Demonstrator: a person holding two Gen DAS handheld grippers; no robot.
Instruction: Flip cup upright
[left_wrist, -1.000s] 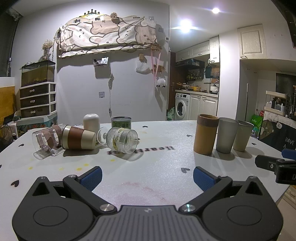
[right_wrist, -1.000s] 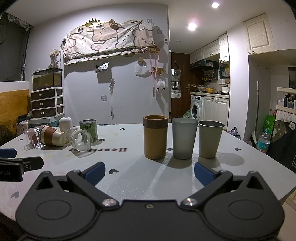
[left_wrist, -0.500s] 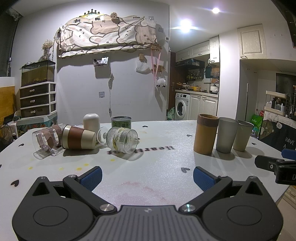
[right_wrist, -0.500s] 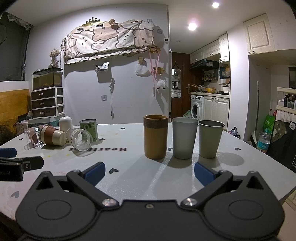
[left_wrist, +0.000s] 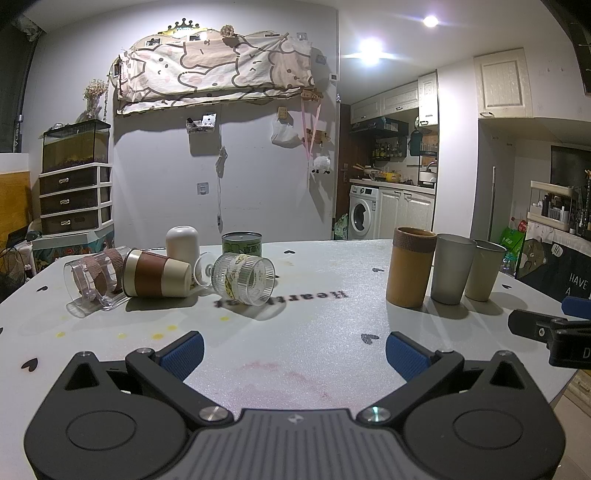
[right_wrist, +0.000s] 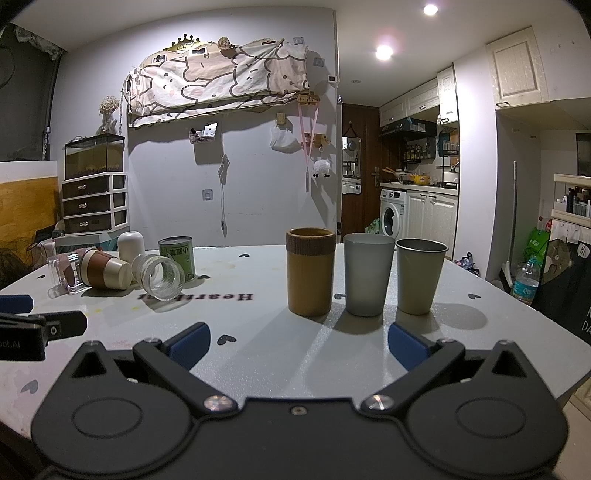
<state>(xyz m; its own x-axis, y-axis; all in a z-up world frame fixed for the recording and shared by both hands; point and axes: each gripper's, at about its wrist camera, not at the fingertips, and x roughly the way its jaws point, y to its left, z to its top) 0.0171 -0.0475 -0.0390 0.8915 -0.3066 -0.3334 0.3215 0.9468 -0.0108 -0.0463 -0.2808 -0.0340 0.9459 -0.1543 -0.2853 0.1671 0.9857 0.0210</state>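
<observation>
Three cups lie on their sides at the table's left: a ribbed clear glass (left_wrist: 245, 278) (right_wrist: 162, 277), a brown-and-cream cup (left_wrist: 157, 273) (right_wrist: 105, 273) and a clear square cup with a brown band (left_wrist: 90, 278) (right_wrist: 62, 277). Three cups stand upright at the right: a brown one (left_wrist: 410, 266) (right_wrist: 310, 270), a grey one (left_wrist: 451, 267) (right_wrist: 367, 274) and a beige one (left_wrist: 484, 268) (right_wrist: 419, 275). My left gripper (left_wrist: 293, 350) is open and empty, near the front edge. My right gripper (right_wrist: 299, 345) is open and empty, in front of the upright cups.
A green tin can (left_wrist: 242, 243) (right_wrist: 177, 254) and a white rounded container (left_wrist: 182, 243) (right_wrist: 131, 245) stand behind the lying cups. The white table (left_wrist: 314, 317) carries printed hearts and lettering. Its right edge is close to the right gripper.
</observation>
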